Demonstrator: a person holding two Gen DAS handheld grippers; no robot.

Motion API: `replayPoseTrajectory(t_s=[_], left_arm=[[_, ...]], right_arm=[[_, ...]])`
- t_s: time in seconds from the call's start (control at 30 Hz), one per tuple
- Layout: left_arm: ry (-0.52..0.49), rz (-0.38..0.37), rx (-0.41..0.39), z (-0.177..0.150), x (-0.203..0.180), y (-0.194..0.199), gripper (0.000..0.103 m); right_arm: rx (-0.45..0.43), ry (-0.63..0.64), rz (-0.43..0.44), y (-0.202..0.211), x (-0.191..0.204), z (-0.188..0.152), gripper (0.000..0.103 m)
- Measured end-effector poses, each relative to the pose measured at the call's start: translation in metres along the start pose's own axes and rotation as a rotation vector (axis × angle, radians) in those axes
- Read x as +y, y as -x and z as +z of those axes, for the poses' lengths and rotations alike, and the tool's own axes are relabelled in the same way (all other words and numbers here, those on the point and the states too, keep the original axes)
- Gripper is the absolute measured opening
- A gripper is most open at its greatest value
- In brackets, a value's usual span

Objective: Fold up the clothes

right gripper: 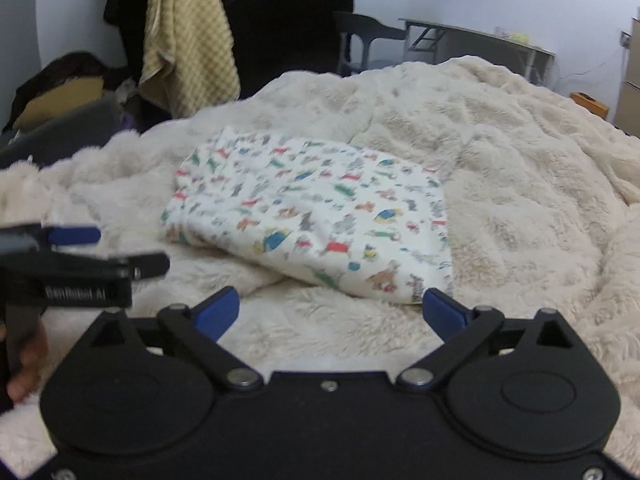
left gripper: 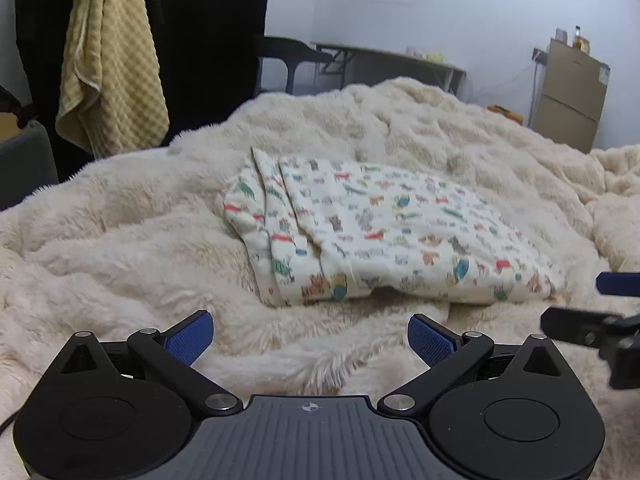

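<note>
A white garment with a colourful animal print (left gripper: pixel 384 236) lies folded into a flat packet on a cream fluffy blanket (left gripper: pixel 120 248). My left gripper (left gripper: pixel 310 340) is open just in front of its near edge, nothing between the blue pads. In the right wrist view the same folded garment (right gripper: pixel 312 216) lies ahead, and my right gripper (right gripper: pixel 332 312) is open close to its near right corner, holding nothing. The left gripper (right gripper: pixel 100 248) shows at the left edge there, a hand beneath it. The right gripper's fingers (left gripper: pixel 616 284) poke in at the left view's right edge.
A yellow checked towel (left gripper: pixel 112 68) hangs at the back left beside dark hanging clothes. A grey bin (right gripper: pixel 60 128) with a cardboard piece stands by the bed's left side. A chair (right gripper: pixel 360 36), a folding table (right gripper: pixel 480 40) and a brown cabinet (left gripper: pixel 568 92) stand against the far wall.
</note>
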State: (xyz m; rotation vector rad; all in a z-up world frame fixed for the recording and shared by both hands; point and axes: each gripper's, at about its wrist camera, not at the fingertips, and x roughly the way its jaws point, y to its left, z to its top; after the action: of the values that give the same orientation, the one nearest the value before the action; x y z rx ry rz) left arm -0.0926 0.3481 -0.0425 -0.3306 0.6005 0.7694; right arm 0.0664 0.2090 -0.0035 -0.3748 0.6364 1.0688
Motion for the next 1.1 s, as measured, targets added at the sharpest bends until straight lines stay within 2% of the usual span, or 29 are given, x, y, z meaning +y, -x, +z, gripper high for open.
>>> replayPoseTrajectory(t_s=[0.33,1.1], left_arm=[[-0.045,0.014,0.006,-0.0034,-0.0017,-0.0008,0.103],[-0.066,0.02,0.01,-0.0049,-0.0044,-0.0002,0.103]], right_arm=[[0.025,0.003,-0.012,-0.0082,0.0009,-0.0055,0.102],[0.039,0.017,-0.006,-0.0067,0.0035,-0.0078,0.102]])
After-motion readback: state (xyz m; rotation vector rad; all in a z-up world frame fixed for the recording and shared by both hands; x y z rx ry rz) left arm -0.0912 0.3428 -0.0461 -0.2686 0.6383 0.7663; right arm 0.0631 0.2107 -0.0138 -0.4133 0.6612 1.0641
